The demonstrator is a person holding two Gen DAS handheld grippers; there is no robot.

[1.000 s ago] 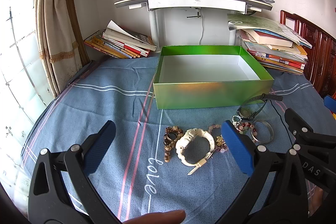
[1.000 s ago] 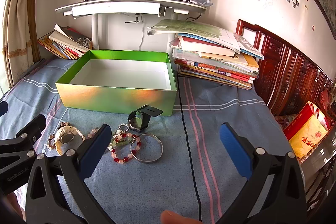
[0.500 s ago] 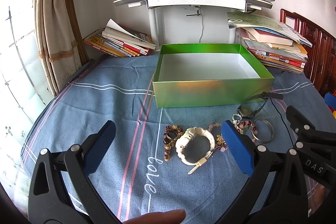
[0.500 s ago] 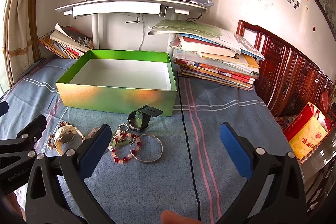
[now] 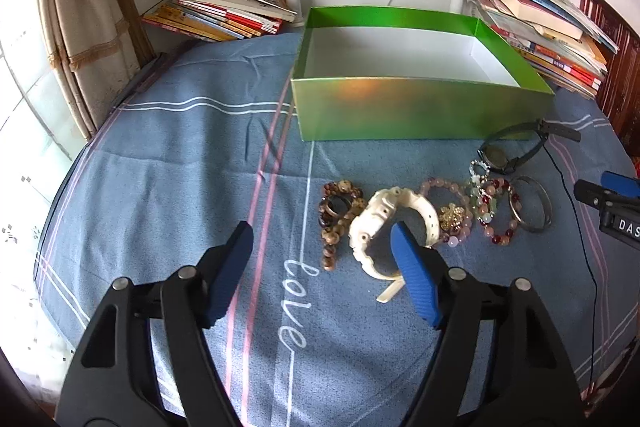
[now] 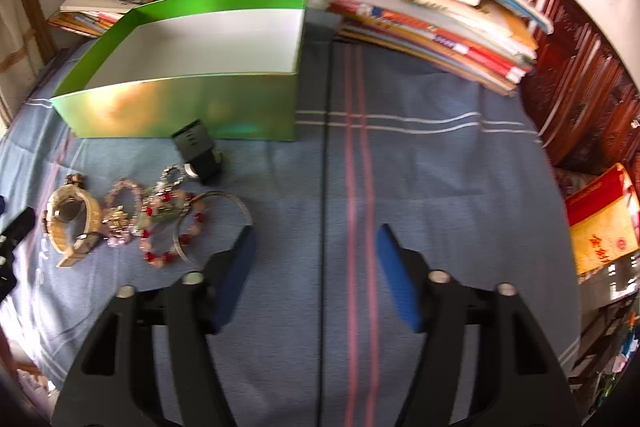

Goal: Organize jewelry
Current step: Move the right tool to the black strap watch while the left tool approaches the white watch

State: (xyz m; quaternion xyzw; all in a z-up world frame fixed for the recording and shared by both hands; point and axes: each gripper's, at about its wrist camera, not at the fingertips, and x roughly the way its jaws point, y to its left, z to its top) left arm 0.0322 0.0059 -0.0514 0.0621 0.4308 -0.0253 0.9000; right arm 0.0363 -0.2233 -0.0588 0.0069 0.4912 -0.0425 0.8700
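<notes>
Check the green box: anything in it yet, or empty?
Empty as far as visible. The green box is open-topped, showing only bare white floor in both views; its near wall hides a front strip. The jewelry, like the white watch, lies on the cloth.

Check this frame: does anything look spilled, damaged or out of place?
Nothing looks spilled or broken. The jewelry lies in a loose, overlapping cluster on the blue cloth in front of the green box, which holds nothing yet. The black watch sits tipped beside the box.
</notes>
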